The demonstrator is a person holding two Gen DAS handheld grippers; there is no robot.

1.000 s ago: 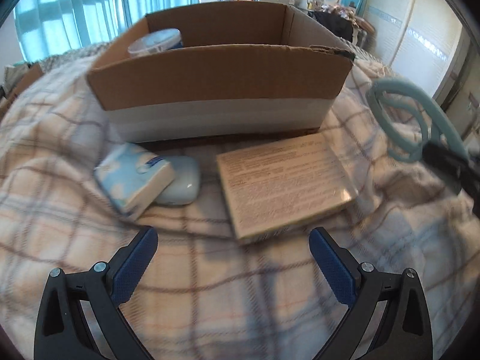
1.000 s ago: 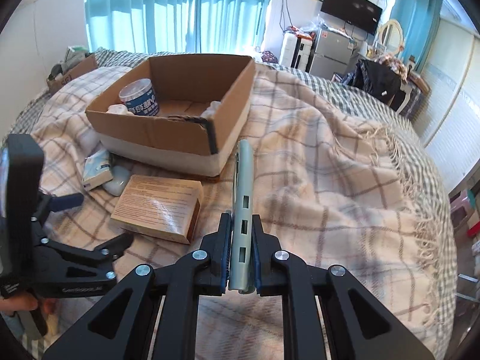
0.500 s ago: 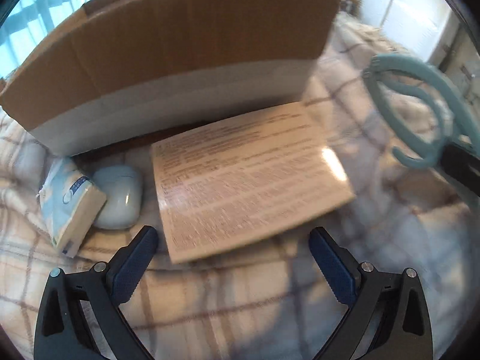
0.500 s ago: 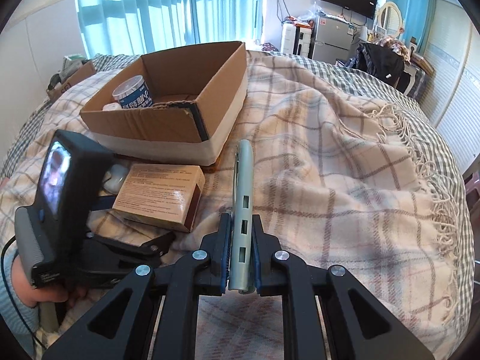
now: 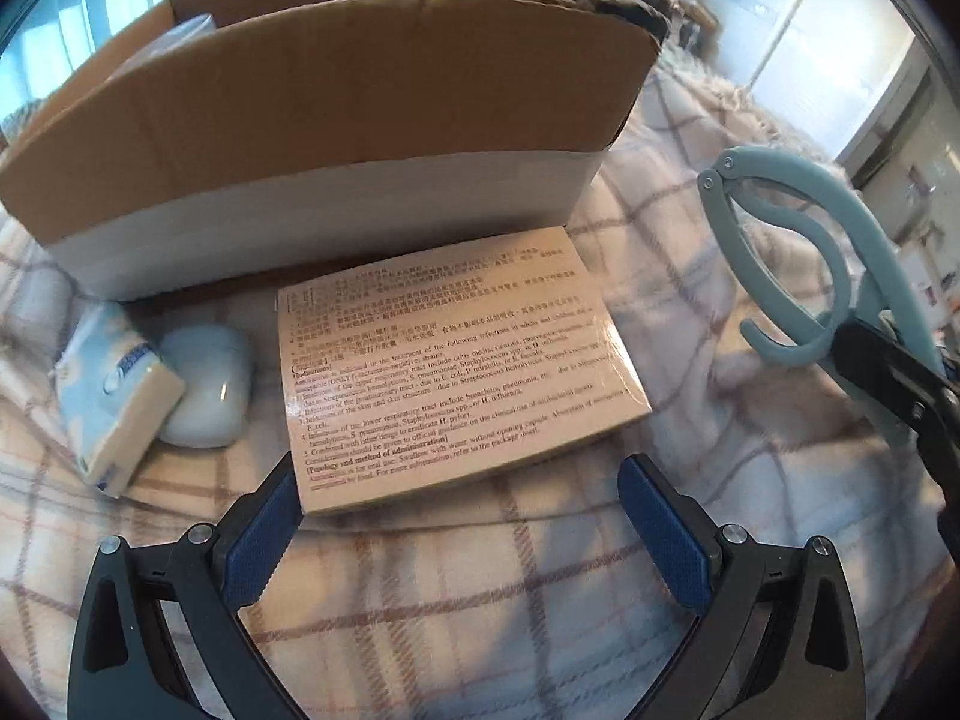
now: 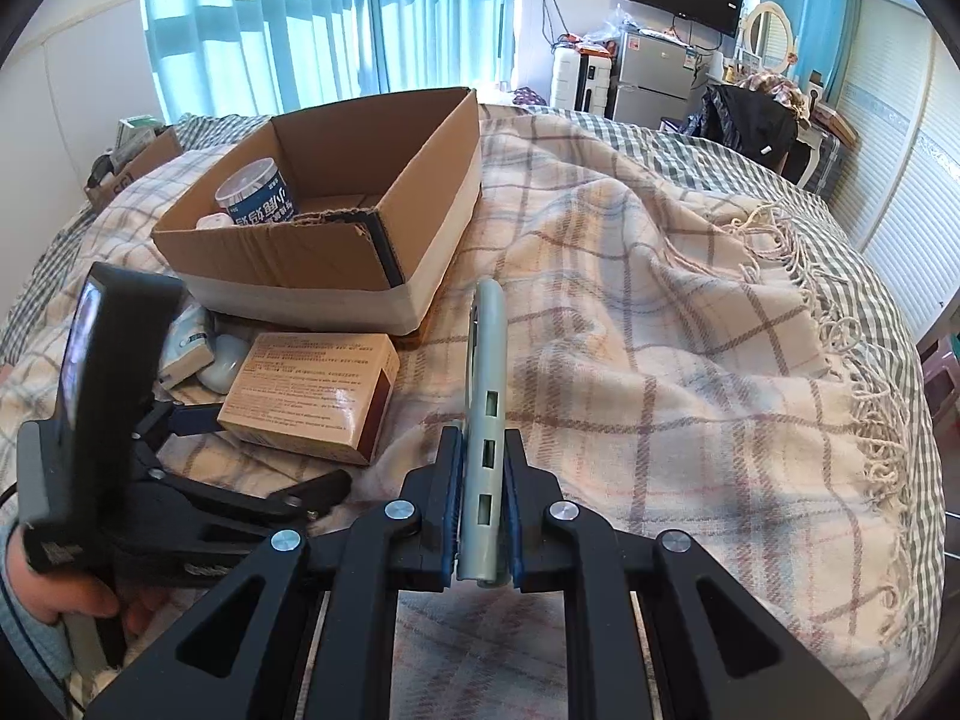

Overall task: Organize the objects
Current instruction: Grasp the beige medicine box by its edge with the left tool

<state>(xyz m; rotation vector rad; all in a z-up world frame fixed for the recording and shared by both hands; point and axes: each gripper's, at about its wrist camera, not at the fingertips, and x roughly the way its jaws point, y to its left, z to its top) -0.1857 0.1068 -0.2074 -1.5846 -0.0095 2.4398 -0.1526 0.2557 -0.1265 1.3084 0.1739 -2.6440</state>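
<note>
A tan medicine box with printed text lies flat on the plaid blanket before the cardboard box. My left gripper is open, its blue pads at the medicine box's near edge, one each side. The medicine box also shows in the right wrist view. My right gripper is shut on a pale teal folding hanger, held above the blanket; the hanger also shows in the left wrist view. The left gripper shows there too.
A tissue packet and a pale blue case lie left of the medicine box. The cardboard box holds a blue-and-white tub. The blanket spreads right toward a fringed edge; furniture stands behind the bed.
My left gripper has moved forward and down to the medicine box, whose near edge now sits between the open pads. The right gripper still holds the hanger, shifted slightly.
</note>
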